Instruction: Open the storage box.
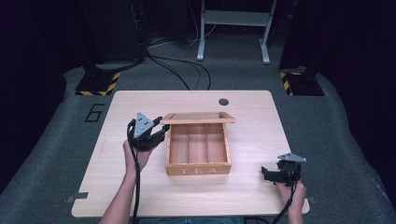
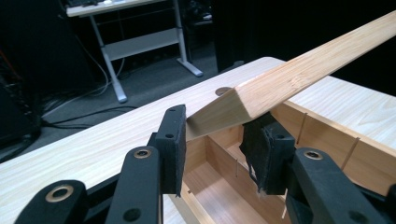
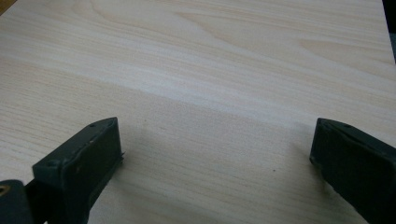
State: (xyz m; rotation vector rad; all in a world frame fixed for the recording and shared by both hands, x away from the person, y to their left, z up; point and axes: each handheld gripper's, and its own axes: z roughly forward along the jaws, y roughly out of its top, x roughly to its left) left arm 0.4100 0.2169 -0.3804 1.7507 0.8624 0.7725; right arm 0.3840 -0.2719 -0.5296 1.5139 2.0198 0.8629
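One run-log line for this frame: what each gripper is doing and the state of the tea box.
left gripper: shut on lid corner | lid: raised | tea box: open, compartments empty | right gripper: open, over table

The tea box (image 1: 198, 169) and its lid (image 2: 299, 74) are bare matt wood with fine grain. The table (image 3: 224, 56) is pale smooth wood. The pads (image 2: 172, 140) look like matt black rubber.

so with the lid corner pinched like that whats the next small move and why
Probably keep swinging the hinged wooden lid up and back. The left hand-held gripper is shut on the lid's corner, and the lid is tilted up over the wooden three-compartment tea box, not fully open. The right hand-held gripper rests open on the light wooden table, apart from the box, so it could steady the box if it slides.
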